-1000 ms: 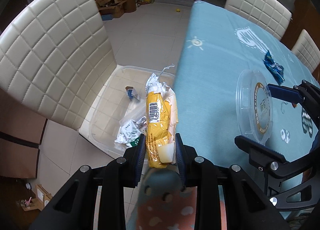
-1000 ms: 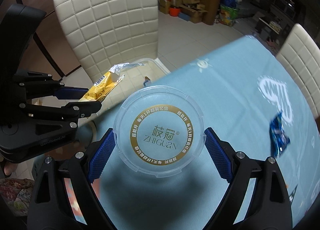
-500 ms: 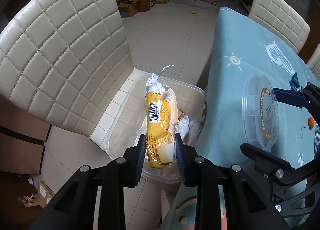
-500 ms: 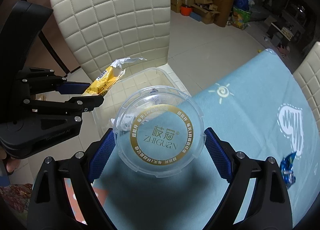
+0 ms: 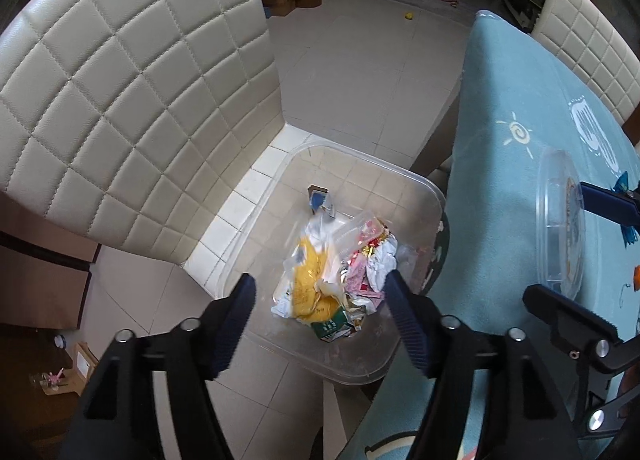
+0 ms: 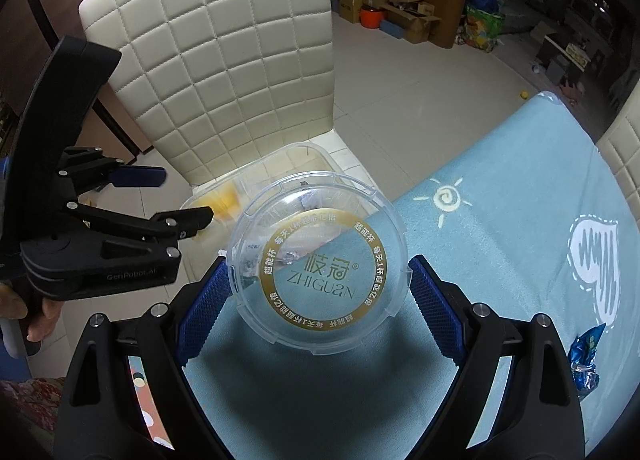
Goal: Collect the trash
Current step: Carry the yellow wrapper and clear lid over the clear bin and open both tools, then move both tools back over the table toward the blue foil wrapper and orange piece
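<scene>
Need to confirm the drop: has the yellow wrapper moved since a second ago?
Yes. The yellow wrapper has left the left gripper, whose jaws just opened, and lies down in the clear bin.

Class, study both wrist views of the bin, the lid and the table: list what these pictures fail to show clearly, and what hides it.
- Yellow wrapper in the clear bin: motion-blurred in the left wrist view; its print is unreadable.
- Bin contents in the right wrist view: mostly covered by the clear lid held in the right gripper.
- Blue wrapper: partly cut off by the gripper finger, right wrist view.
- Far floor clutter: too small.
</scene>
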`<state>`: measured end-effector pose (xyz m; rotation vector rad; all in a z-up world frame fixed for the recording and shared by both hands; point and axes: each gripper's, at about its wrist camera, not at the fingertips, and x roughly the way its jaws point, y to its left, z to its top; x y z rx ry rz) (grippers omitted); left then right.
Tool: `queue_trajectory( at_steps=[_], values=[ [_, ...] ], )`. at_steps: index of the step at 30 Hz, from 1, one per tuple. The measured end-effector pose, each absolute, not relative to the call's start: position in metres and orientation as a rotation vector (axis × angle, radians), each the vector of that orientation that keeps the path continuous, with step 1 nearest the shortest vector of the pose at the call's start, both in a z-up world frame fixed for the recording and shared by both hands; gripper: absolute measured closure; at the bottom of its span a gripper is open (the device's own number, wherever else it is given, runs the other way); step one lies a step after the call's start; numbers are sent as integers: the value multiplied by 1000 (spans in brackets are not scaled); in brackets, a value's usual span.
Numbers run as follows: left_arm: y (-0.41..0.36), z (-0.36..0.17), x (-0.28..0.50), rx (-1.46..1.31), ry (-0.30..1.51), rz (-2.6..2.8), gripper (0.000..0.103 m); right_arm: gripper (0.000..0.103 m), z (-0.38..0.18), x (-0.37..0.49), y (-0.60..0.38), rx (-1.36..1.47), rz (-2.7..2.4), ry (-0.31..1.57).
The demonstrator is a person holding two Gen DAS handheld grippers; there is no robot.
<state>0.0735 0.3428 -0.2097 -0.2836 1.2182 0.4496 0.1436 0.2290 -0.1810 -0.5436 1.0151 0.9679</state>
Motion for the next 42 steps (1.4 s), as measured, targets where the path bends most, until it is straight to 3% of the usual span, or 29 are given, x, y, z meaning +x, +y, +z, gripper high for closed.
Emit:
queue_trajectory(
  at_steps=[14,16,20,29,42],
  values=[
    [360,-218,46,-286,1246,530,32,14,-185,129,264,-605,1053,990],
    [364,-218,41,-298,1247,542,32,3,-179,131,265,-584,1008,953],
    [366,-216,32,-309,1245,558,32,3,-175,140,255,-541,980,985],
    [342,-204,31,-315,1236,506,32,4,-175,137,207,-469,938,1081],
    [248,-188,58,-208,1264,316,32,5,-174,130,87,-350,735,1118]
  ],
)
